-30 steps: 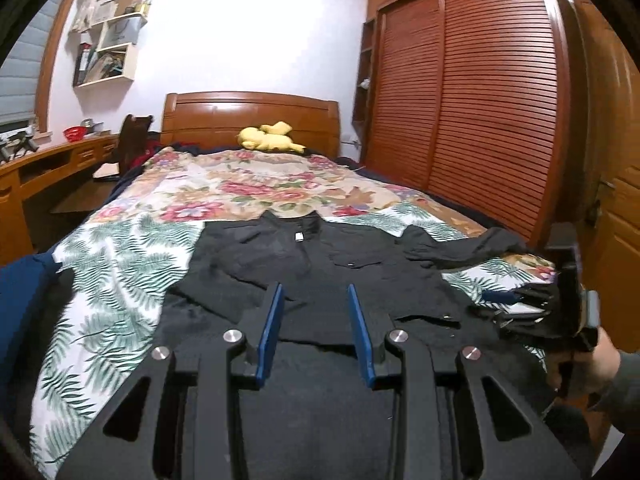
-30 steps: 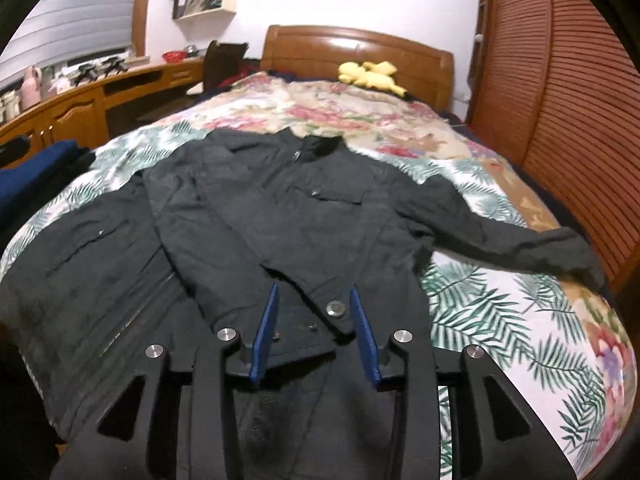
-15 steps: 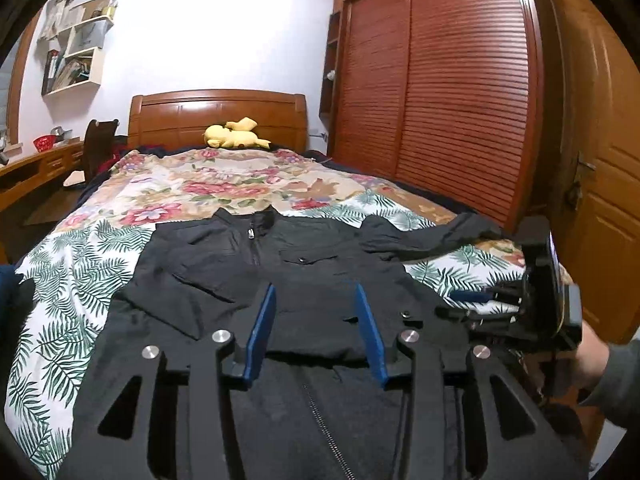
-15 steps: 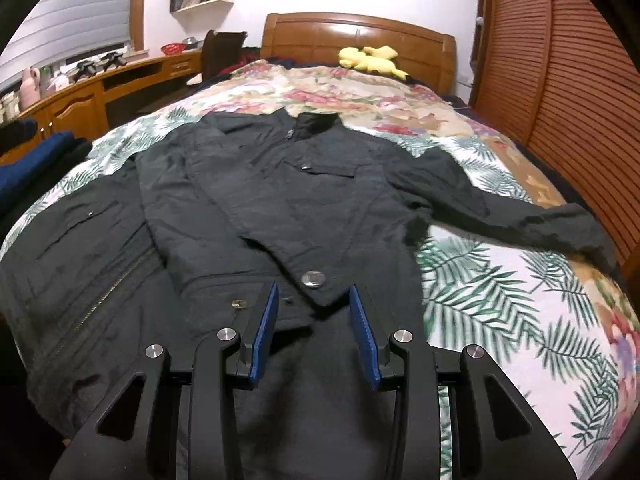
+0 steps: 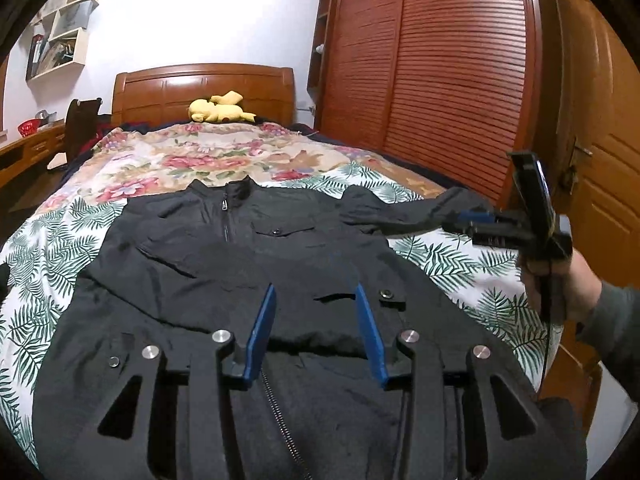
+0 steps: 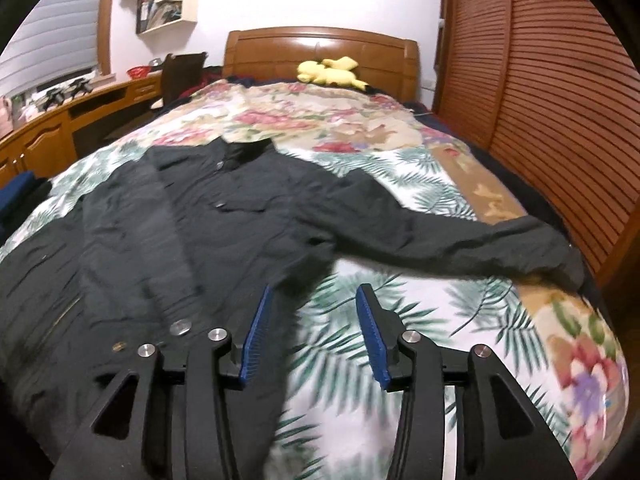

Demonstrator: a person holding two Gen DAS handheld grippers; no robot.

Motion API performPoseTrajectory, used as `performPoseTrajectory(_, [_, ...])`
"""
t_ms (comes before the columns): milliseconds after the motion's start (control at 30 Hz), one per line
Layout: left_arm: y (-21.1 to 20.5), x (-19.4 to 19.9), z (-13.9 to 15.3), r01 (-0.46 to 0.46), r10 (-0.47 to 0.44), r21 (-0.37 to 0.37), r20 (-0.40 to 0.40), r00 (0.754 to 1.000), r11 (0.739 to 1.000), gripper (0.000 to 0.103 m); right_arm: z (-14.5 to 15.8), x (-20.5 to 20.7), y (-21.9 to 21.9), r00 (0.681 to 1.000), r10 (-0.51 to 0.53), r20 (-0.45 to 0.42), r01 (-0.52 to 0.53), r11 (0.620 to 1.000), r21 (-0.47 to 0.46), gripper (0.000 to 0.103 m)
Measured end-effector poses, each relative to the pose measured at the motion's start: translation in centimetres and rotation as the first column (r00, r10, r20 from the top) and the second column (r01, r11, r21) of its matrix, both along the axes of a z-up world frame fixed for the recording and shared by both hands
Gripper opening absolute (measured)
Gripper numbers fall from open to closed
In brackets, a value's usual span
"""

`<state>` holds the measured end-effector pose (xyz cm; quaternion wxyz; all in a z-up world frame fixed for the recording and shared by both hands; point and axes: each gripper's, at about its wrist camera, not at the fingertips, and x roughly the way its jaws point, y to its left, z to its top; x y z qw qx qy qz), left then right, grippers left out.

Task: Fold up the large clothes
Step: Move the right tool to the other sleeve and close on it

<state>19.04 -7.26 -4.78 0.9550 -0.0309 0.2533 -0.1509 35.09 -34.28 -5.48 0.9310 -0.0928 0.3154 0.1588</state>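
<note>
From the left wrist view, a black jacket (image 5: 280,264) lies front up on the bed (image 5: 168,160), collar toward the wooden headboard (image 5: 200,88), where a yellow plush toy (image 5: 220,111) sits. One sleeve stretches out to the right over the palm-leaf bedspread. The left gripper (image 5: 316,312) hovers over the jacket's lower front, its blue fingers (image 5: 262,328) parted with nothing between them but the cloth below; they have just been opening. At the right edge a hand (image 5: 568,284) holds the right gripper (image 5: 474,220) close to the sleeve's cuff; whether it touches the cuff is hard to tell.

From the right wrist view, somewhat blurred, the right gripper's fingers (image 6: 370,332) stand apart and have just been opening wider, gripping nothing. They hang over the jacket's right edge and bare bedspread, with the sleeve (image 6: 460,244) beyond them, running toward the slatted wardrobe door (image 6: 560,80).
</note>
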Motion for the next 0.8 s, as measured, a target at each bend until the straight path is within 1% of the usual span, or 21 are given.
performPoseTrajectory(33, [-0.2, 0.2, -0.1, 0.000, 0.000, 0.005, -0.003, 1.000, 1.000, 0.040, 0.0, 0.6, -0.5, 1.000, -0.006, -0.003, 0.006, 1.000, 0.002, 0.059])
performPoseTrajectory(67, [-0.4, 0.4, -0.2, 0.001, -0.001, 0.014, -0.006, 1.000, 1.000, 0.040, -0.1, 1.5, -1.1, 1.000, -0.015, -0.009, 0.015, 1.000, 0.005, 0.059])
performPoseTrajectory(233, [-0.9, 1.1, -0.7, 0.004, -0.004, 0.041, -0.020, 1.000, 0.999, 0.040, -1.0, 6.0, -4.8, 0.993, -0.104, -0.053, 0.106, 0.993, 0.047, 0.060])
performPoseTrajectory(367, [-1.0, 2.0, -1.0, 0.005, -0.003, 0.045, -0.039, 0.999, 0.999, 0.040, -2.0, 8.8, -7.3, 0.981, -0.174, -0.089, 0.180, 0.982, 0.065, 0.060])
performPoseTrajectory(467, [-1.3, 2.3, -1.1, 0.015, -0.013, 0.050, -0.046, 0.999, 0.999, 0.040, -3.0, 10.7, -9.2, 0.966, -0.221, -0.131, 0.233, 0.969, 0.083, 0.060])
performPoseTrajectory(667, [-1.3, 2.6, -1.2, 0.012, -0.009, 0.058, -0.052, 0.999, 0.998, 0.040, -4.5, 12.6, -12.2, 0.932, -0.284, -0.224, 0.319, 0.937, 0.141, 0.060])
performPoseTrajectory(800, [-0.8, 3.0, -1.3, -0.004, 0.007, 0.042, -0.067, 0.998, 0.999, 0.040, -5.0, 13.5, -14.1, 0.914, -0.308, -0.265, 0.364, 0.910, 0.198, 0.060])
